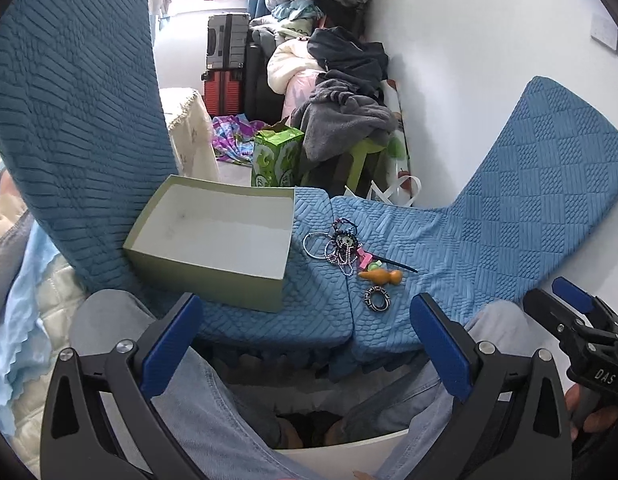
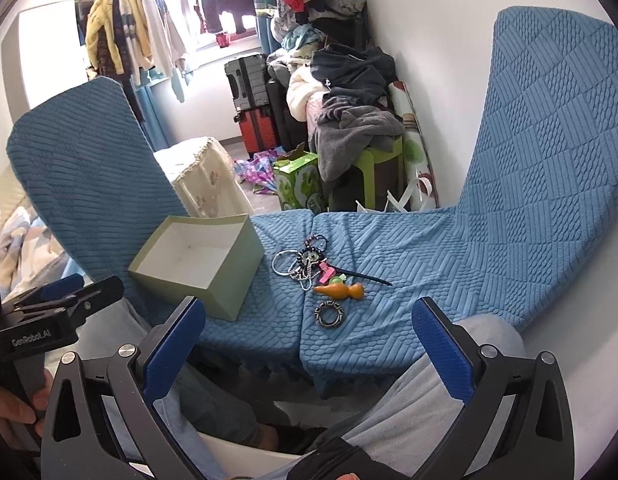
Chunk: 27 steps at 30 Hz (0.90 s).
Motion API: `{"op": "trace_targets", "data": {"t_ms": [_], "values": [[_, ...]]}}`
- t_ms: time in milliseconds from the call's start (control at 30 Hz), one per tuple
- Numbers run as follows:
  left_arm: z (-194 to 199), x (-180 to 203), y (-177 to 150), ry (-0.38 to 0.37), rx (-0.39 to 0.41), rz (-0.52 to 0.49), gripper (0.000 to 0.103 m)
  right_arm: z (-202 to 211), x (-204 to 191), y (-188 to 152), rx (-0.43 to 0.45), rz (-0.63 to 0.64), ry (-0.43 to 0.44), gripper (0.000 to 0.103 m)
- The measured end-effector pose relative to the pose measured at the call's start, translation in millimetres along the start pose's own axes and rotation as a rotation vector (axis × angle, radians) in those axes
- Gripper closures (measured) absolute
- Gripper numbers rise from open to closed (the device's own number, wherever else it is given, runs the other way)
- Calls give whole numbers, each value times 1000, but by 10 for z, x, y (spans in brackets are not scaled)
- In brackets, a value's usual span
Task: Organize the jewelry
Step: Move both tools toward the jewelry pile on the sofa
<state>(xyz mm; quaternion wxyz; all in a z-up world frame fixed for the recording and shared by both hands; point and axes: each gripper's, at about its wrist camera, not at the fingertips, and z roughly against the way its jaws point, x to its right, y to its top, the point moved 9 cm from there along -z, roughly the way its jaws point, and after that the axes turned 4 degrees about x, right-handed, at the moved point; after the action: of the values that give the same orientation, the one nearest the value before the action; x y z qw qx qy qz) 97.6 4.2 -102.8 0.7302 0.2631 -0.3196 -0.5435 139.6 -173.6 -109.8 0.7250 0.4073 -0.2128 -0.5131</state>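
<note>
Both wide open and empty, the left hand-held gripper [image 1: 305, 344] and right hand-held gripper [image 2: 309, 346] hover before jewelry [image 1: 343, 250] heaped on blue cushions [image 1: 449, 248] beside an empty box [image 1: 213, 236], while only the right wrist view shows hanging clothes [image 2: 125, 36].

Jewelry pile [image 1: 345, 250] beside empty green box [image 1: 213, 236].

Both wrist cams low, near, facing fwd; shared: box [image 1: 213, 240], jewelry pile [image 2: 309, 264].
</note>
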Motion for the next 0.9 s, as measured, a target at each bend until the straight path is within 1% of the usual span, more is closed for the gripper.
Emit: {"op": "trace_targets", "data": {"t_ms": [100,367,533,733,833,900], "values": [[-74,1,-29,-9,-14,11,0,-84,43,-29,-14,5,-4,0],[-160,-86,-76,-4,-28,22,0,-221,58,-65,-28,7,5,0],[-205,-159,-106,3,-42,48,0,-307,27,-93,-43,19,13,0],[-244,-155,-138,2,-55,52,0,-359,19,-108,-54,17,15,0],[-259,-146,-132,2,-57,50,0,-379,10,-127,-63,7,44,0],[-260,-142,-135,0,-58,51,0,-392,32,-126,-62,9,39,0]]}}
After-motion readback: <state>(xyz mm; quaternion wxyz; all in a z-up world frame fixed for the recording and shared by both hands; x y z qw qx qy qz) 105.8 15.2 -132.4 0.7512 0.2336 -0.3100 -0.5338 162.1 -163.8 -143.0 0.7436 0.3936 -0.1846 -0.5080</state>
